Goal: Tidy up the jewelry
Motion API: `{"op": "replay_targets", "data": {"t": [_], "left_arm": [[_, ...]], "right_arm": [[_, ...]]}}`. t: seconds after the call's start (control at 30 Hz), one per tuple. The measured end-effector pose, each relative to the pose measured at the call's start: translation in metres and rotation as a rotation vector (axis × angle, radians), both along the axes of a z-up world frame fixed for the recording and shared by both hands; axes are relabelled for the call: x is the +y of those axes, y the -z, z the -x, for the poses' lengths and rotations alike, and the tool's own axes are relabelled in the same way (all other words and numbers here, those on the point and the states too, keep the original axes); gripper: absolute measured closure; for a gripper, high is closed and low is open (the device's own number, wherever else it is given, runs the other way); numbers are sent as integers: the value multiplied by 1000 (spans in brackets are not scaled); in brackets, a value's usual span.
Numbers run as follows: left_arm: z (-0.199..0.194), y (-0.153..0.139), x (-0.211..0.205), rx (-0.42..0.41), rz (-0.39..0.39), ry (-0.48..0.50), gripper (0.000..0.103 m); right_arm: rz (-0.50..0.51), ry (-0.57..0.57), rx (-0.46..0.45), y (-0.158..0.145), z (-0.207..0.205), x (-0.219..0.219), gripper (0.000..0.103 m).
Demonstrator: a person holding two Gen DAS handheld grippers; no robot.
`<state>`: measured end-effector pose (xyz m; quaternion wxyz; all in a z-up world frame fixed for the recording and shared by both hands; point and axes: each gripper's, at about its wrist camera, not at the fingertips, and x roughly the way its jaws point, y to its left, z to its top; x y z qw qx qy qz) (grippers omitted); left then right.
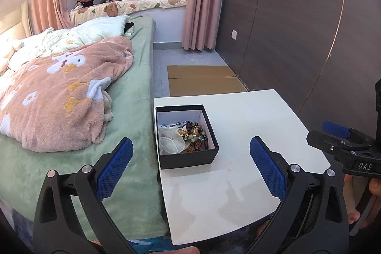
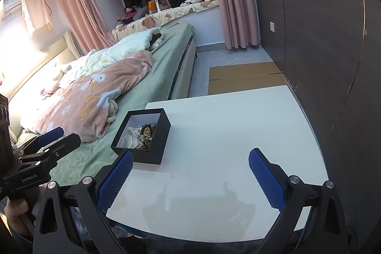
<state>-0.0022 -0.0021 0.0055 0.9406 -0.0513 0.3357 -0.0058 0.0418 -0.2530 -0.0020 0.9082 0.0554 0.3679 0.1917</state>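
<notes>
Both spread wide and empty, left gripper (image 1: 190, 170) and right gripper (image 2: 190, 173), above white table (image 1: 262, 116), with beads and jewelry (image 1: 194, 133) already inside open black box (image 1: 188, 160) at table's bed-side edge.

Square white tabletop (image 1: 250, 125), lower centre of frame. On it, near its left edge: open black cardboard box (image 1: 188, 158) holding mixed bead jewelry (image 1: 194, 135). Left of tabletop: green-sheeted bed (image 1: 135, 92) with pink fleece blanket (image 1: 59, 97) on it. Behind tabletop, on floor: flattened brown cardboard sheet (image 1: 204, 79).
</notes>
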Motion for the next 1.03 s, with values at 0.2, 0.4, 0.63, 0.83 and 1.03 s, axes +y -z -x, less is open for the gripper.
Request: {"op": "replay_targets", "data": {"t": [0.2,0.4,0.63,0.83,1.03], "left_arm": [[2,0,0,1,-1,3,5],[5,0,0,-7,-1,-5,5],[1,2,-2,-5,-6,2,5],[-4,3,-4,6,-13,11,5],[-17,1,31,-15,15,-89,5]], "right_arm": [[-2,4,-2,0,1,-1,8],[-2,8,0,0,1,-2,8],[0,9,1,0,1,-3,8],[-1,14,11,3,-1,-1,8],[-26,39,52,14,-15,13,8]]}}
